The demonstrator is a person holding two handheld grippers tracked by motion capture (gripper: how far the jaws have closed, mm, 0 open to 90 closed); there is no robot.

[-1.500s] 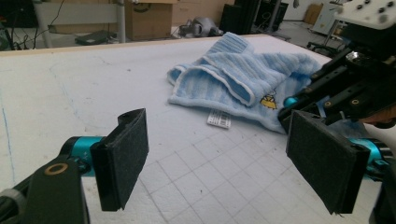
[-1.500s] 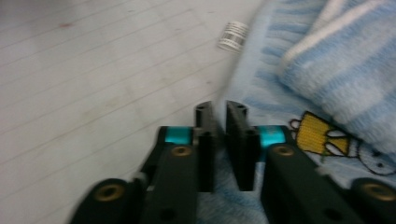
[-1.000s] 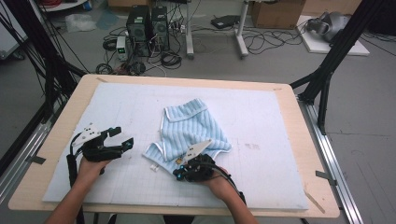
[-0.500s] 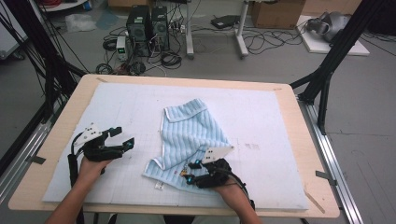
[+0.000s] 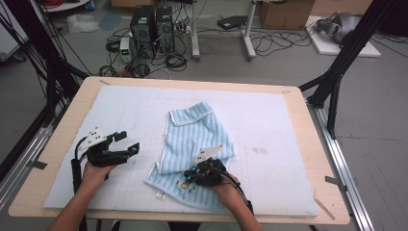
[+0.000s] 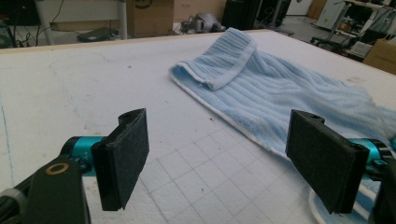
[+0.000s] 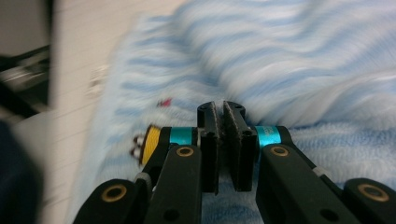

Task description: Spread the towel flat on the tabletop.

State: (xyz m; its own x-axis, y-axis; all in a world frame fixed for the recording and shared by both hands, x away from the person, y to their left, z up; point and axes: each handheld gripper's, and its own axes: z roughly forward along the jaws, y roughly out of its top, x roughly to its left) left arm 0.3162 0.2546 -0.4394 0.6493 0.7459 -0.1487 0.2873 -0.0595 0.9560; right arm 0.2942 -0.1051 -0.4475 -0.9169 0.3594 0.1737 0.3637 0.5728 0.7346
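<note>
A light blue striped towel (image 5: 197,134) lies rumpled on the white foam mat (image 5: 269,120), its far end folded over. My right gripper (image 5: 185,179) rests low over the towel's near part, pointing left. Its jaws have just been closing and its pads (image 7: 212,135) now meet. In the right gripper view (image 7: 223,109) I see no cloth between them, only the blurred towel (image 7: 280,56) beyond. My left gripper (image 5: 127,141) hovers over bare mat left of the towel, wide open and holding nothing. In the left gripper view (image 6: 219,119) the towel (image 6: 280,93) stretches ahead and to the right.
The mat covers most of the wooden table (image 5: 308,144). Small tags lie at the towel's near corner (image 5: 159,195). Black frame legs (image 5: 337,72) stand at the table's right and left. Computer towers (image 5: 149,29) and cables sit on the floor beyond.
The right gripper shifted a little right, then back left, over the towel's near edge. That edge now lies spread out flatter toward the near left. The left gripper has stayed put.
</note>
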